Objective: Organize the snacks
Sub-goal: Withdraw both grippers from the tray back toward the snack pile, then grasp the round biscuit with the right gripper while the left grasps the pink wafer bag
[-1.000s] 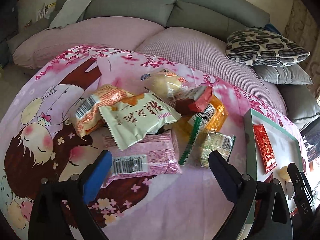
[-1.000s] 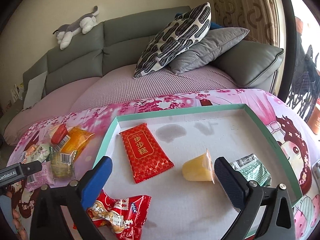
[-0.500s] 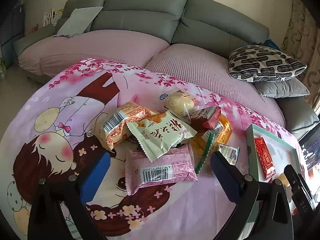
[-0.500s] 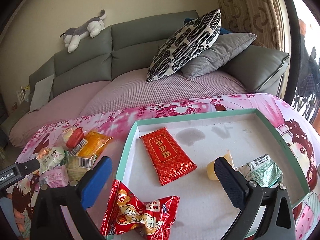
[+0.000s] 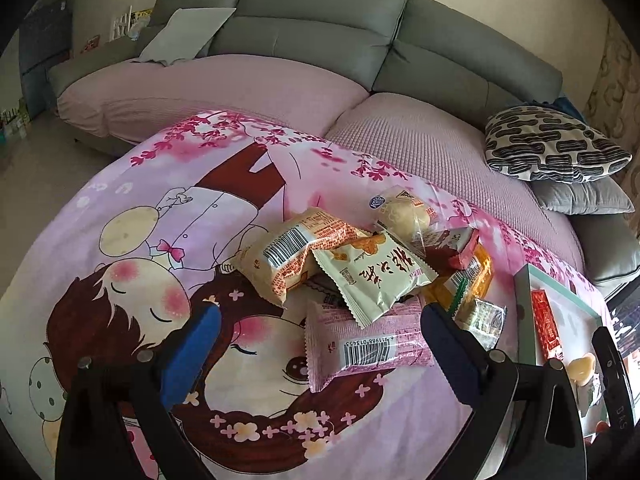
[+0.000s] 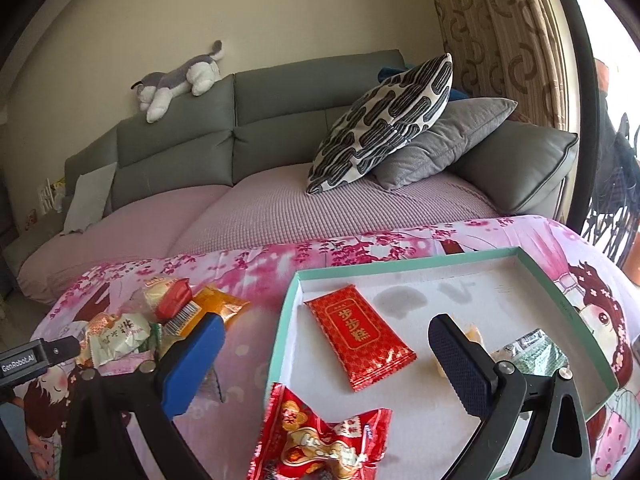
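A jelly cup (image 6: 472,332) in the teal tray (image 6: 560,300) hides behind the wide, empty right hand-held gripper (image 6: 326,354), beside a red packet (image 6: 360,336).

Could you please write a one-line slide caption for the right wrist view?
Open right gripper hovering over a teal-rimmed tray holding a red packet, snack pile to its left.

The flat red packet (image 6: 359,336) in the tray (image 6: 568,300) reads "步步糕" in gold. To the tray's left, the pink packet (image 5: 368,346) carries barcode digits "6 911988 013453". "GenRobot.AI" stands on the black bar (image 6: 24,360) farther left.
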`<state>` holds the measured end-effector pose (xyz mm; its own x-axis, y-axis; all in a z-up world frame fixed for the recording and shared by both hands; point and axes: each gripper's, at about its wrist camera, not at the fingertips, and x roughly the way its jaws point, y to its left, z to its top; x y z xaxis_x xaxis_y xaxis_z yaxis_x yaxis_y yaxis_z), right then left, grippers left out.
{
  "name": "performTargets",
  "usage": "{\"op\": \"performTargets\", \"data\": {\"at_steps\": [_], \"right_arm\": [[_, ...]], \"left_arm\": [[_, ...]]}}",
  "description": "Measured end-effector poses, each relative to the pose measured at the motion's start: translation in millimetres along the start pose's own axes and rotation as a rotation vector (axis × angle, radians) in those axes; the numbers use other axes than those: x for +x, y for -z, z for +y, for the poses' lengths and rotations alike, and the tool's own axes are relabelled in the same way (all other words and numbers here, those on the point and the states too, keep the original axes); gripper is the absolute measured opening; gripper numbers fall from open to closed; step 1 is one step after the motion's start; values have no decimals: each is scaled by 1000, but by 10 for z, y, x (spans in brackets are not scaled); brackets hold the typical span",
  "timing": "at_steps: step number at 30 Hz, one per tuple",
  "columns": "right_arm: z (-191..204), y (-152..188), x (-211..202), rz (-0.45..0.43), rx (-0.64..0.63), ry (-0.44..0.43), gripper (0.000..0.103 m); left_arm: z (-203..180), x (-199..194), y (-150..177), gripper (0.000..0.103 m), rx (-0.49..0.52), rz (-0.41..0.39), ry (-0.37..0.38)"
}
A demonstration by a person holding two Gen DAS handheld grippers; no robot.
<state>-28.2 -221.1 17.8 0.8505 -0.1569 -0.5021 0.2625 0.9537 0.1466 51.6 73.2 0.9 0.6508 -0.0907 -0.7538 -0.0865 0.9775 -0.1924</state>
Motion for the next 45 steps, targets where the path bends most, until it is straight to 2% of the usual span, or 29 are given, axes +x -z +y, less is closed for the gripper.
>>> {"op": "performTargets", "data": {"at_steps": [4, 12, 18, 23, 32, 37, 45], "right_arm": [[162, 50, 61, 50, -1, -78, 103], [602, 185, 115, 97, -91, -149, 103], [811, 305, 229, 145, -115, -172, 103], [879, 373, 367, 179, -114, -176, 102], [1016, 470, 506, 212, -147, -168, 89], [1104, 496, 543, 212, -181, -151, 86], [1101, 525, 634, 241, -160, -147, 82]], "left_arm": [[58, -19, -17, 100, -13, -5, 4], [166, -4, -49, 100, -18, 8, -29], [113, 119, -41, 100, -23, 47, 14], [0, 242, -12, 100, -10, 82, 44], [-165, 446, 62, 100, 7, 152, 105], [-221, 525, 78, 100, 12, 179, 122], [-249, 651, 99, 100, 13, 216, 125]]}}
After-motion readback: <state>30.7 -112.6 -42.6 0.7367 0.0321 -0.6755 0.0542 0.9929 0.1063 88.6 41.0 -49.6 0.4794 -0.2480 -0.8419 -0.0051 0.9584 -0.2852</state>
